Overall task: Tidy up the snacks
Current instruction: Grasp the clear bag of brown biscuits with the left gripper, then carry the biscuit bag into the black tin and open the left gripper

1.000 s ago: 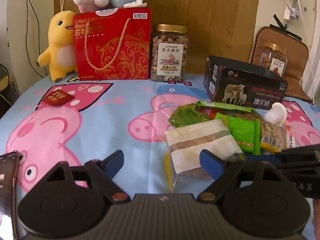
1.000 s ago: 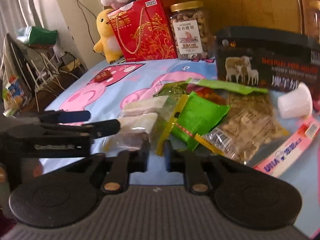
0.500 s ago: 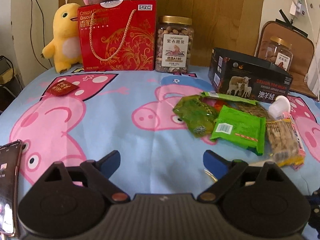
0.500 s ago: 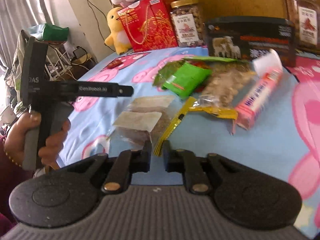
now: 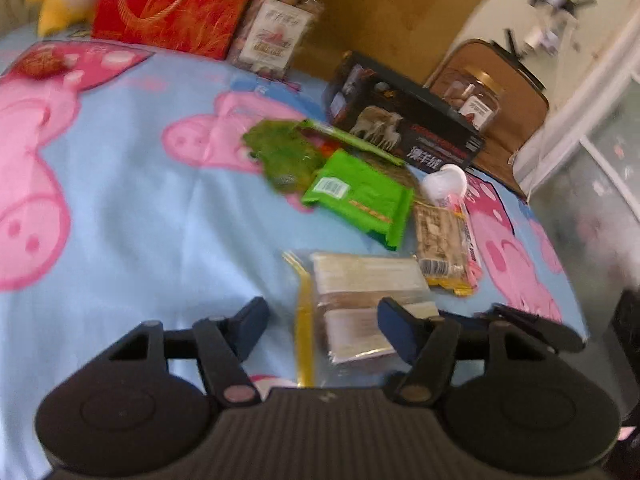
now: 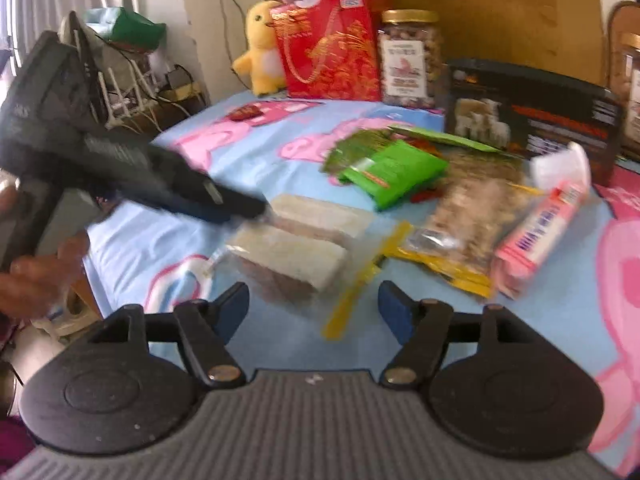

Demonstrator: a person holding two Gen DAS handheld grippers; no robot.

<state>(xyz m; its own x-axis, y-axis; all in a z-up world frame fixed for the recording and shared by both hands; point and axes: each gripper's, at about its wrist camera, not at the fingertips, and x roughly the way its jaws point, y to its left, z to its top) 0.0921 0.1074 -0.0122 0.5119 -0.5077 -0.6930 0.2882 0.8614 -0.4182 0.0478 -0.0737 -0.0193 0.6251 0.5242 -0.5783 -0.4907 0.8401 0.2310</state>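
Note:
A clear zip bag of white-wrapped cakes (image 5: 360, 300) (image 6: 296, 248) lies on the pig-print sheet near its front edge. My left gripper (image 5: 324, 324) points down over it with its jaws closing. The bag sits between the fingers, but the pads do not press on it. My right gripper (image 6: 316, 308) has its jaws opening. Only the bag's yellow zip strip (image 6: 348, 300) reaches between its fingers, and nothing is gripped. The right wrist view shows the left gripper (image 6: 240, 208) with its tips at the bag's far side, held by a hand (image 6: 36, 272).
Behind the bag lie a green packet (image 5: 360, 196), a dark green bag (image 5: 284, 152), a clear nut bag (image 5: 440, 236) and a pink tube packet (image 6: 540, 232). A black box (image 5: 404, 124), a nut jar (image 5: 280, 28), a red gift bag (image 5: 172, 4) and a yellow plush (image 6: 260, 48) stand at the back.
The right gripper's jaws, shut on the bag's yellow edge, have opened and let it go. The left gripper has tipped down over the bag and its jaws have narrowed.

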